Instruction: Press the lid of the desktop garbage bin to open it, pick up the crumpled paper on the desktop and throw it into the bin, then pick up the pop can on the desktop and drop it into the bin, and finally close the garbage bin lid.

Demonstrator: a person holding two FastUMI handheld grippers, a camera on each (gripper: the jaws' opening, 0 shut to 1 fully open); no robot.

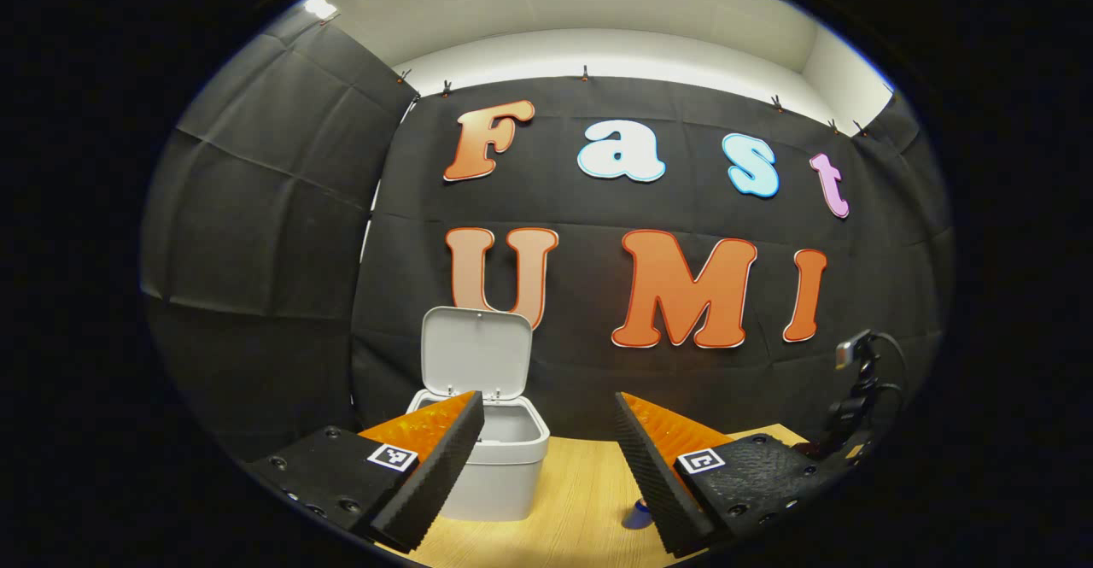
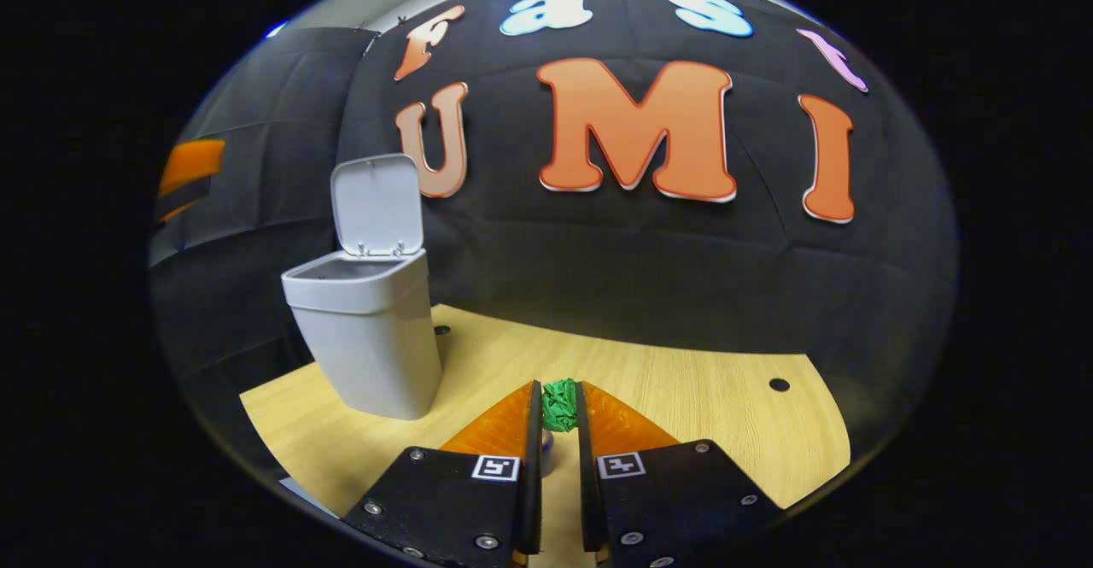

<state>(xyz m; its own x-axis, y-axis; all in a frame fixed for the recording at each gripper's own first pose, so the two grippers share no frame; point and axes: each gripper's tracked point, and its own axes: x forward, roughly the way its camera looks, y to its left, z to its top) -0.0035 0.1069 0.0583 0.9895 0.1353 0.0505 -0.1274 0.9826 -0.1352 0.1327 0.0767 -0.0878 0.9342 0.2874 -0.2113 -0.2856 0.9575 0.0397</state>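
The grey desktop bin [image 2: 365, 337] stands on the wooden table [image 2: 683, 397] to the left, its lid [image 2: 377, 205] raised upright. My right gripper [image 2: 559, 410] is shut on a green crumpled paper ball [image 2: 560, 406], held above the table to the right of the bin. A bit of the pop can [image 2: 547, 442] shows below, between the fingers. In the left gripper view the bin [image 1: 504, 465] with its raised lid [image 1: 476, 350] sits behind the left finger. My left gripper [image 1: 551, 457] stands open and holds nothing. The blue top of the pop can [image 1: 637, 514] peeks beside its right finger.
A black stand with a small camera [image 1: 854, 397] sits at the table's right edge in the left gripper view. Round holes [image 2: 779, 384] dot the tabletop. The black cloth wall rises close behind the bin.
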